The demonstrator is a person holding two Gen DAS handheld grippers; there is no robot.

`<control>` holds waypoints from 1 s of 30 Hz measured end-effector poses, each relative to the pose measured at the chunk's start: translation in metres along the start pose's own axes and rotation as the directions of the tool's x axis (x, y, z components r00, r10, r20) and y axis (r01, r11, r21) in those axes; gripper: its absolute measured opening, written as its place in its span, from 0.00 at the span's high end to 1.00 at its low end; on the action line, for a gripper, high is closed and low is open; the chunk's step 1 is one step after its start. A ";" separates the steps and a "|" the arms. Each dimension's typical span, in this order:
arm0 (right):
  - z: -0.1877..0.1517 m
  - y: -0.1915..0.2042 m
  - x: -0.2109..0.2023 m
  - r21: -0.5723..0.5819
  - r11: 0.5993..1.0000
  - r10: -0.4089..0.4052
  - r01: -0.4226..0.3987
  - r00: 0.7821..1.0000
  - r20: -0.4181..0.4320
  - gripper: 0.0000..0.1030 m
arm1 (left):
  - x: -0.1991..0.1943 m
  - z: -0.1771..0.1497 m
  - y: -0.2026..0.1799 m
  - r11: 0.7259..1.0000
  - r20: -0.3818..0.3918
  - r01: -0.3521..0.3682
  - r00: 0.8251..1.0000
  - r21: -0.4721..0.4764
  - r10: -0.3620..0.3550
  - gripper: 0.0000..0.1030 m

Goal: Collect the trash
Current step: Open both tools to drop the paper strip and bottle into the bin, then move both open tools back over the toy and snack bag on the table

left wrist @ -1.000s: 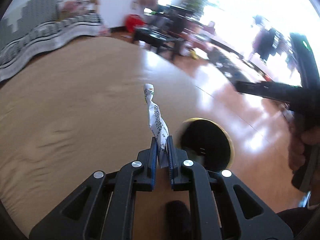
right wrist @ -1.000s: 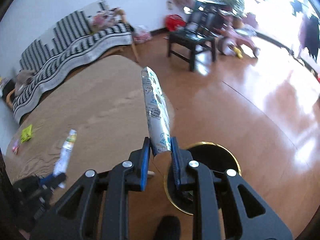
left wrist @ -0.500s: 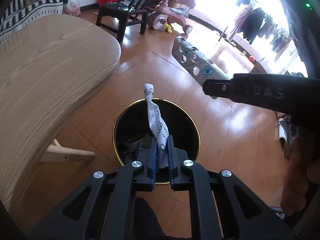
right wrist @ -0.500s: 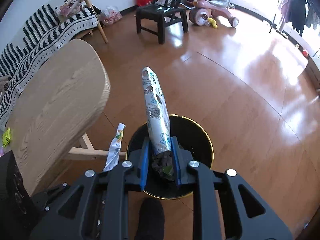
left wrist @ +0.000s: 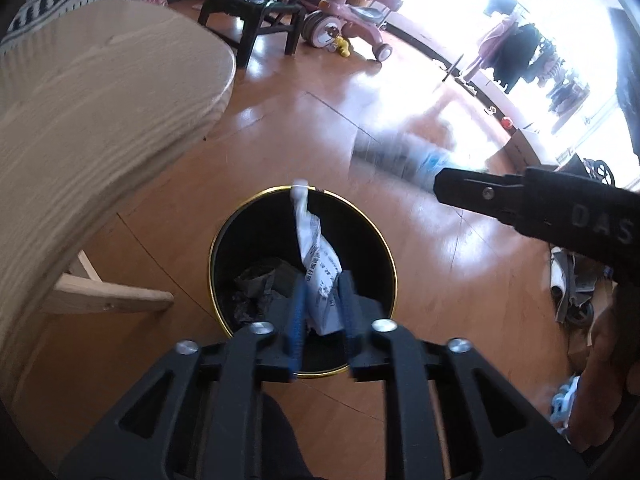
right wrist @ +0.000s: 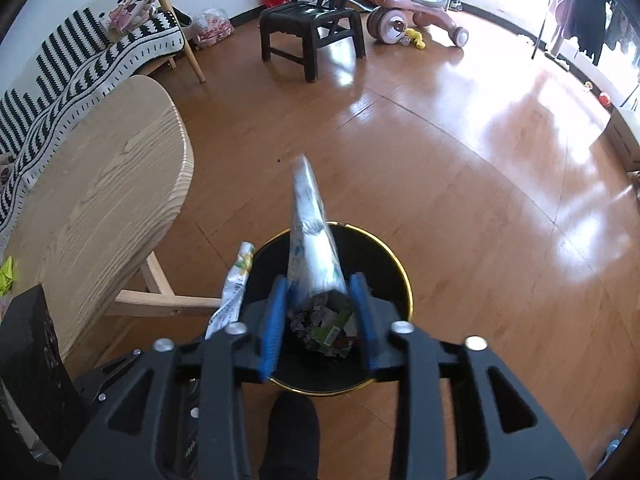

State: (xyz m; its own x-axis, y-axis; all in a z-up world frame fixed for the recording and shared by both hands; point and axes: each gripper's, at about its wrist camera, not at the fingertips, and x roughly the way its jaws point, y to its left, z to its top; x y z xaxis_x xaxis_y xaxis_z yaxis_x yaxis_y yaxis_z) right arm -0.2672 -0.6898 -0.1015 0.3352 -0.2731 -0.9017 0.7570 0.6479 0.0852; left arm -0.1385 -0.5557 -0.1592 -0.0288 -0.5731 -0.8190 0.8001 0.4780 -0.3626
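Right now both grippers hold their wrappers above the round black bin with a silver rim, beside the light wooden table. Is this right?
Not quite: the round black bin has a gold rim, not silver, as the right wrist view shows. Both wrappers, white printed and silvery, are above it, beside the light wooden table.

Two sets of tongs — the left tongs [left wrist: 322, 312] and the right tongs [right wrist: 320, 320]. Two wrappers at the tongs: one white printed wrapper [left wrist: 318, 264], one silver foil wrapper [right wrist: 314, 252]. One black bin [right wrist: 384, 256] with a gold rim. One wooden surface [right wrist: 104, 184], at nine o'clock from the bin. One yellow-green scrap [right wrist: 6, 276] on it. One black chair [right wrist: 312, 36] at twelve o'clock — and one pink ride-on toy [right wrist: 416, 12].
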 end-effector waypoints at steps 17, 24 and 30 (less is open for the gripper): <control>0.013 0.106 -0.044 -0.118 0.987 0.125 -0.106 0.977 0.171 0.14 | -0.127 -0.030 0.066 0.988 0.153 -0.122 0.983 0.099 0.106 0.12; 0.000 0.247 -0.073 -0.305 0.927 0.287 -0.217 0.935 0.206 0.10 | -0.243 -0.070 0.180 0.924 0.261 -0.382 0.894 0.019 0.364 0.09; -0.022 0.376 -0.085 -0.408 0.847 0.433 -0.341 0.888 0.156 0.09 | -0.330 -0.098 0.280 0.860 0.261 -0.441 0.825 -0.255 0.501 0.09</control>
State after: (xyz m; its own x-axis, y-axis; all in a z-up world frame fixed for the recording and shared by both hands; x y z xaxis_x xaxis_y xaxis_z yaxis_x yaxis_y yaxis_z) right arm -0.0236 -0.4076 -0.0021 0.7125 -0.0729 -0.6979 0.2978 0.9320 0.2066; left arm 0.0364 -0.1673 -0.0340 0.5331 -0.4071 -0.7417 0.5478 0.8341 -0.0641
